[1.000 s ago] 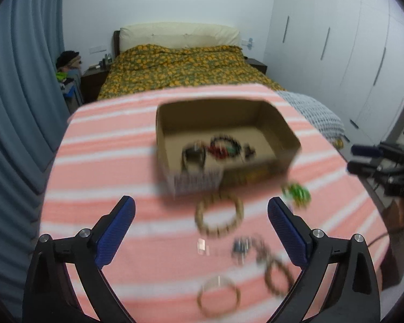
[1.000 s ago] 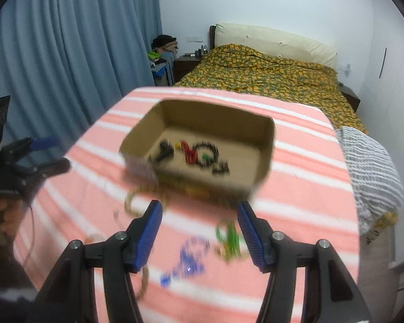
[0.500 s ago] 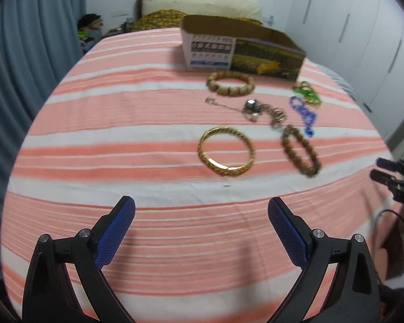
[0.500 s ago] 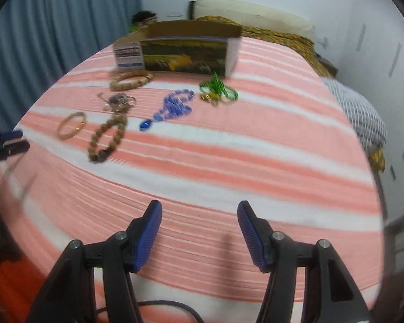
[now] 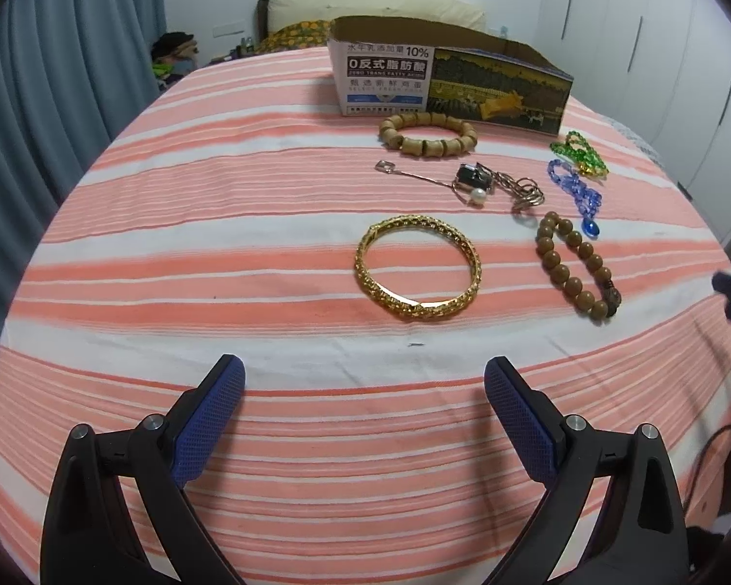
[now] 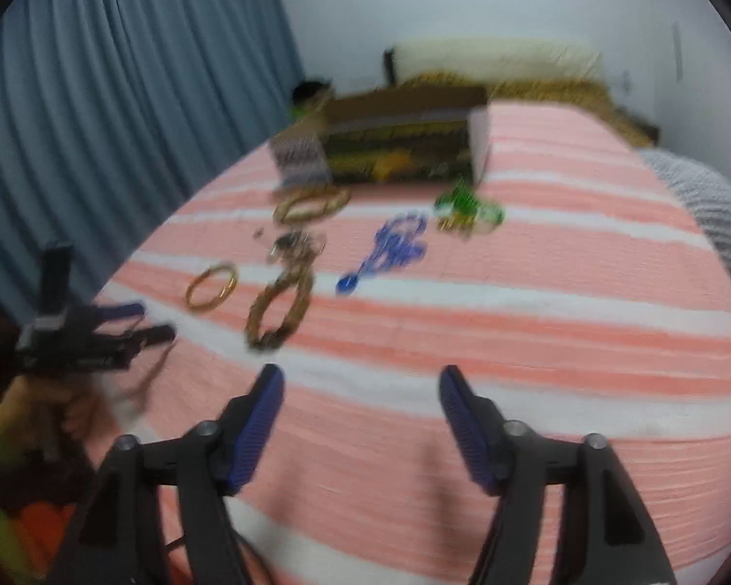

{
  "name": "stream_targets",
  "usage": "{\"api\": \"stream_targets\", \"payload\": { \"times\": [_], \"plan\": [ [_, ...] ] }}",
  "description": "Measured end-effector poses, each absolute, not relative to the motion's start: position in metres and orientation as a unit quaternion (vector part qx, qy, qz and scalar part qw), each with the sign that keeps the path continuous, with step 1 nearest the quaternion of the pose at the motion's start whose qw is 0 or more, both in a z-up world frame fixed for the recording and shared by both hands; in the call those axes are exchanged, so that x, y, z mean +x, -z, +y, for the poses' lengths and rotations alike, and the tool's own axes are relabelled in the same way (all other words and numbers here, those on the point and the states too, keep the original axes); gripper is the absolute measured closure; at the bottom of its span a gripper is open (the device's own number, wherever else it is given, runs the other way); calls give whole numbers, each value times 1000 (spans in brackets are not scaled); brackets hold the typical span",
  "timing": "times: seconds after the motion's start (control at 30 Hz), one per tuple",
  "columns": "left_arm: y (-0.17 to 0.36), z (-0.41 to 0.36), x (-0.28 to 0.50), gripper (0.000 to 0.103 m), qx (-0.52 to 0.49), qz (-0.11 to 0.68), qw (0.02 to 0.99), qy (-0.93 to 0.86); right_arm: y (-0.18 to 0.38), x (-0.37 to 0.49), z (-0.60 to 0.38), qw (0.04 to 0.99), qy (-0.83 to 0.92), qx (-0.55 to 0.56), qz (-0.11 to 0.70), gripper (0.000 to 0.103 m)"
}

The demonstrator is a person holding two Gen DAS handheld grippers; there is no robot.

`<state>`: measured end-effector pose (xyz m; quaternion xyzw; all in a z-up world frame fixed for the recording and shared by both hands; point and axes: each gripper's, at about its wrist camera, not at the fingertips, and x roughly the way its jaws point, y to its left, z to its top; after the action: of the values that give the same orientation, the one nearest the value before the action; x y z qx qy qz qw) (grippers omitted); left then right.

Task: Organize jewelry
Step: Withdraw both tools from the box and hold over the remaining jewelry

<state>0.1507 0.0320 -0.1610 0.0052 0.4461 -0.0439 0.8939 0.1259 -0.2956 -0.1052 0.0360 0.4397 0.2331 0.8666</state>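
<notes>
The cardboard box (image 5: 451, 75) stands at the far side of the desk (image 5: 219, 224), which is covered with a cloth of orange and white stripes, and all the jewelry lies on the cloth in front of the box. Just in front of its printed wall is the bracelet of pale wooden beads (image 5: 428, 134). Nearer to the camera than this one lies a tangle of silver pieces with a pearl (image 5: 482, 184), and nearer again the gold bangle (image 5: 418, 267), flat and alone. To the right of the bangle is the brown bead bracelet (image 5: 576, 263). Close to the right corner of the box lie the green beads (image 5: 579, 153), with the blue bead string (image 5: 576, 192) just beside them.

The left claw (image 5: 364, 380) is spread wide above the bare cloth, on the near side of the bangle, with nothing between its pads. The right claw (image 6: 360, 390) is opening, also with nothing between its pads; its view is blurred.
</notes>
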Motion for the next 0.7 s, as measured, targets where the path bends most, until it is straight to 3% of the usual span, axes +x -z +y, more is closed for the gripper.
{"api": "stream_targets", "payload": {
  "times": [0.13,0.23,0.43,0.6,0.7],
  "plan": [
    [163,33,150,4,3,449,892,41,110,116,-293,836,-226,-43,498,29],
    [165,33,153,4,5,454,890,34,118,109,-296,845,-167,-121,494,29],
    [168,31,160,0,15,464,885,22,137,132,-310,866,-123,-66,481,28],
    [169,32,163,0,13,464,885,22,141,150,-312,870,-106,-49,479,16],
    [169,31,162,0,12,462,887,20,142,147,-309,871,-97,-54,479,14]
  ]
}}
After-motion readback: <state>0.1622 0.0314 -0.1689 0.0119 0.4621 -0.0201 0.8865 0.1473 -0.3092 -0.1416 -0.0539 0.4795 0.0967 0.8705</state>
